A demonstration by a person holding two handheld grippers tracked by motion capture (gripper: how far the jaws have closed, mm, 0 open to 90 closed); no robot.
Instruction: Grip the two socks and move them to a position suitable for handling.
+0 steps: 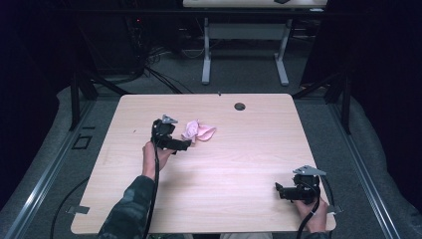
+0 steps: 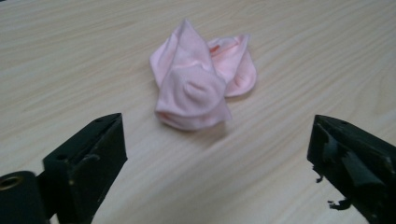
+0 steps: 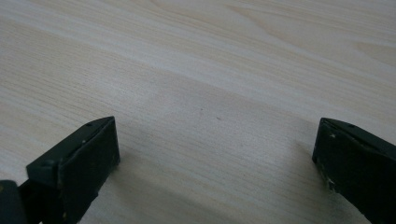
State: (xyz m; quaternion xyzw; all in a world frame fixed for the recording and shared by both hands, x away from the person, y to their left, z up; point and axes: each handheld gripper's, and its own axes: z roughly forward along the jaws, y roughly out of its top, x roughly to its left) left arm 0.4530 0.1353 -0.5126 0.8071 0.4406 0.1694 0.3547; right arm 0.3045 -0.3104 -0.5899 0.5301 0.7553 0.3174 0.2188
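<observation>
**Left claw lining up on the pink cloth**

I am holding the left gripper [image 1: 185, 145] with its jaws standing wide apart and nothing between them. In the left gripper view I am looking along both black jaws at a crumpled pink cloth [image 2: 198, 81], which is lying on the wood ahead of the jaws and apart from them, not touching either one. From the high view the left gripper is sitting just beside that cloth [image 1: 198, 131], its jaws pointing toward the cloth's near side. The cloth is bunched into a small heap with one rounded flap spreading out behind it, and it is resting a little toward the far edge of the tabletop [image 1: 239, 164], slightly left of the middle and well short of the round cable hole [image 1: 240, 106] near that far edge.

I am keeping the right gripper [image 1: 279, 189] near the tabletop's near right corner, well apart from the cloth. Its jaws are also spread wide, and in the right gripper view I am seeing bare wood grain [image 3: 205, 93] between them, with nothing held.

My left sleeve [image 1: 130, 209] is coming in over the near edge.
</observation>
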